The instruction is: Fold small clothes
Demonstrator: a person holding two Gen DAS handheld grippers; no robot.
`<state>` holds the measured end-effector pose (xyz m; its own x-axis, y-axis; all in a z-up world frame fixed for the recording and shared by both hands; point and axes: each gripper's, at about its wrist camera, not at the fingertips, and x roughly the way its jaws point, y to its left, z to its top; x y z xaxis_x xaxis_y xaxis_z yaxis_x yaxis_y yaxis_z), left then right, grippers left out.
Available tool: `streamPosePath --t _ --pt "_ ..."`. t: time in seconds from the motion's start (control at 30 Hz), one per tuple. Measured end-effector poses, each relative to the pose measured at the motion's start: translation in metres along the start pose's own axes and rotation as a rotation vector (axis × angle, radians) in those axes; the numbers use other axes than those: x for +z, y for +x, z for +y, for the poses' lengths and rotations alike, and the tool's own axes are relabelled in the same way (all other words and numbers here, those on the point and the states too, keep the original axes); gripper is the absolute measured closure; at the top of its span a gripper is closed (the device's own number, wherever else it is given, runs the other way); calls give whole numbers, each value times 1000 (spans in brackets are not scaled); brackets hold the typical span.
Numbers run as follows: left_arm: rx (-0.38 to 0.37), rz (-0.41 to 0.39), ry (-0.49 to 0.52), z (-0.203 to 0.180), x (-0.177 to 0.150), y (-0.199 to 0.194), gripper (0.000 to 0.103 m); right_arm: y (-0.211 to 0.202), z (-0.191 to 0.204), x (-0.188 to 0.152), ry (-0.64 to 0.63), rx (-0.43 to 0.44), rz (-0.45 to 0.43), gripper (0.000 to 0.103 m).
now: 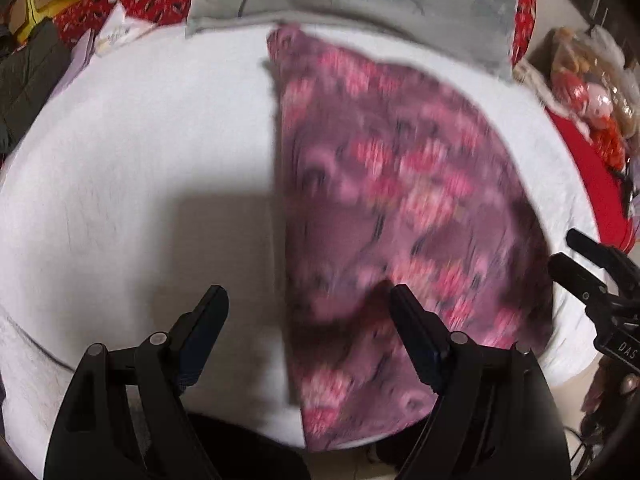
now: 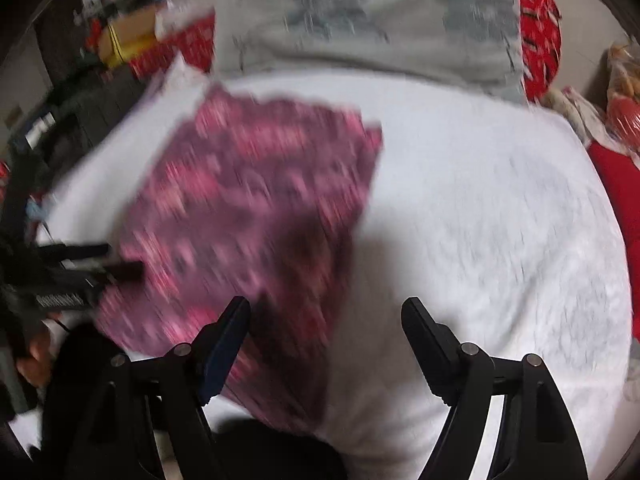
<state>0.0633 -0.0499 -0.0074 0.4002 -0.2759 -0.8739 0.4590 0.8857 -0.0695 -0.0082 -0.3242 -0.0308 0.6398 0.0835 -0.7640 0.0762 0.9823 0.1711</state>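
On the white pad, left claw hangs spread and empty over the long left edge of the folded pink flowered cloth, which runs from near edge to far. Right claw is spread too, over its right edge; only the right view shows the cloth's far right corner.

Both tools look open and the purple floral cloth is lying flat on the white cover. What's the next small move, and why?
Probably bring the left tool down onto the near left edge of the purple floral cloth and pinch it. Both tools, including the right tool, are open and hold nothing. The cloth lies flat on the white cover with a straight left edge, seemingly ready for another fold.
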Motion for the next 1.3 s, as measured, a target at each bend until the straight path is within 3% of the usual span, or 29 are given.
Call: streamPosePath --t 0.07,0.13,0.2,0.27,0.33,0.43,0.57,0.63,0.7,0.77,0.93,1.13,1.3 --pt "6 -15 -13 2 16 1 19 -1 2 14 3 34 -38 35" --pt "16 -9 -33 4 29 11 19 10 4 25 8 34 -34 37" --pt "2 31 -62 9 40 30 11 32 0 30 4 -7 13 37" --pt "-47 60 -103 19 45 37 10 55 -2 24 4 -48 100 36" --pt "-82 37 -121 24 51 30 10 54 -16 27 90 17 88 36" --pt "-71 -30 -143 28 73 21 10 44 -27 47 150 45 22 37" --pt "-42 -27 -163 24 101 37 10 53 -35 86 187 74 -26 43" --pt "-5 5 -151 19 106 56 10 71 -34 102 167 50 -10 44" --pt "-22 32 -167 19 103 69 8 92 -34 106 151 6 38 45" --pt "-34 31 -203 25 100 71 3 110 -37 102 133 -30 79 40" --pt "-6 11 -154 23 99 59 4 96 -46 101 134 -16 63 37" --pt "35 -49 -94 9 97 41 4 59 -39 88 113 67 8 37" --pt "42 -50 -95 3 102 41 4 66 -31 106 129 82 -17 36"
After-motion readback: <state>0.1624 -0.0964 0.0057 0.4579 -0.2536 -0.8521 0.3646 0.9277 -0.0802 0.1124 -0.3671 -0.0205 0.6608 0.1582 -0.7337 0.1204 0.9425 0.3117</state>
